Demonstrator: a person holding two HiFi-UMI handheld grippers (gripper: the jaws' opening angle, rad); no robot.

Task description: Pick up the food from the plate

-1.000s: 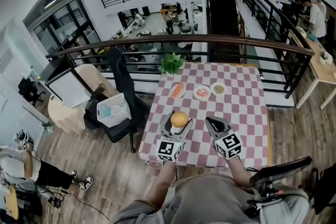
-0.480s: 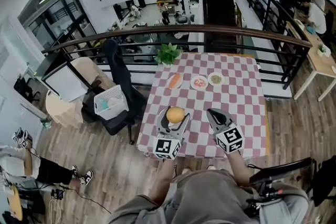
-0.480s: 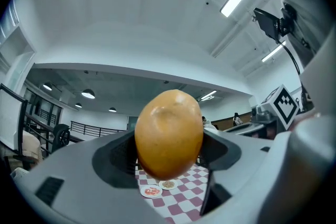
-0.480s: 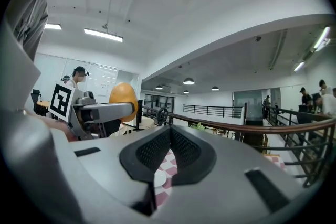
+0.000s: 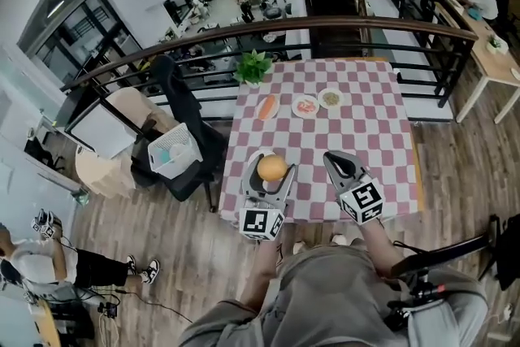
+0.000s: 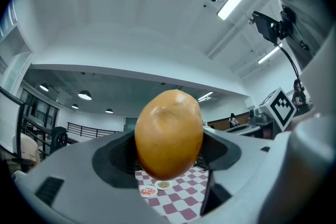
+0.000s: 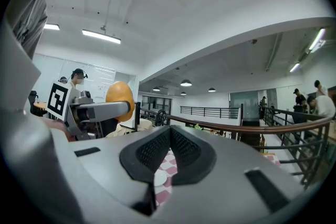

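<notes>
A round orange-yellow piece of food [image 5: 272, 167] hangs above the near left part of the checked table [image 5: 382, 134], and my left gripper [image 5: 270, 171] is shut on it. In the left gripper view the food [image 6: 169, 134] fills the gap between the two pads. A white plate [image 5: 253, 160] shows partly under that gripper. My right gripper [image 5: 335, 161] is beside it to the right, over the table's near edge. Its jaws are shut with nothing between them [image 7: 169, 152]. From the right gripper view the food [image 7: 119, 93] and left gripper [image 7: 100, 110] show at the left.
At the table's far side lie three small plates: one with an orange-pink piece [image 5: 267, 106], one with red food [image 5: 306, 106], one with greenish food [image 5: 331, 98]. A potted plant [image 5: 253, 65] stands at the far left corner by the railing [image 5: 366, 24]. A chair [image 5: 175, 106] and basket [image 5: 172, 150] stand left of the table.
The left gripper has kept its hold on the food and both grippers have stayed over the table's near edge. The head view has shifted a little, so the table sits higher in the picture.
</notes>
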